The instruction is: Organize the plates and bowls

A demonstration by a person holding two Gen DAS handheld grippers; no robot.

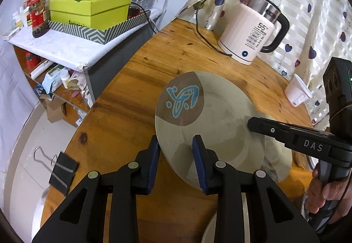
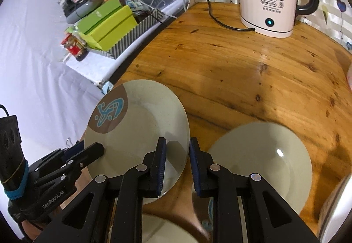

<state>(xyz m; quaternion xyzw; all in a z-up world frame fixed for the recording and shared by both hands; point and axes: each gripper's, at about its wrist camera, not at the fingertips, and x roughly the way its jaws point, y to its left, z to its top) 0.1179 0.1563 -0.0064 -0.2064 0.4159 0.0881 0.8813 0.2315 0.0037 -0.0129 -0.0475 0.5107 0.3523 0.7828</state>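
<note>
- While I hold a pair of tongs in each hand, my left tongs (image 1: 176,144) straddle the near rim of a grey-green plate (image 1: 211,115), one blue pad under the rim and one over it; whether the pads actually press on the plate I cannot tell.
- The plate is tilted, its far edge raised, above the round wooden bench (image 1: 136,80). A brown patch with a blue mark sits on its far left part.
- My right tongs (image 2: 177,150) are parted, with the plate's right rim between the pads; contact is not clear.
- A second pale dish (image 2: 264,161), blurred, lies on the bench just right of the right tongs.
- A white electric kettle (image 1: 248,29) stands at the far right of the bench, its black cord trailing left.
- A black binder clip (image 1: 62,171) sits on the bench's near left edge.
- Green boxes (image 1: 90,8) are stacked on a shelf to the far left.
</note>
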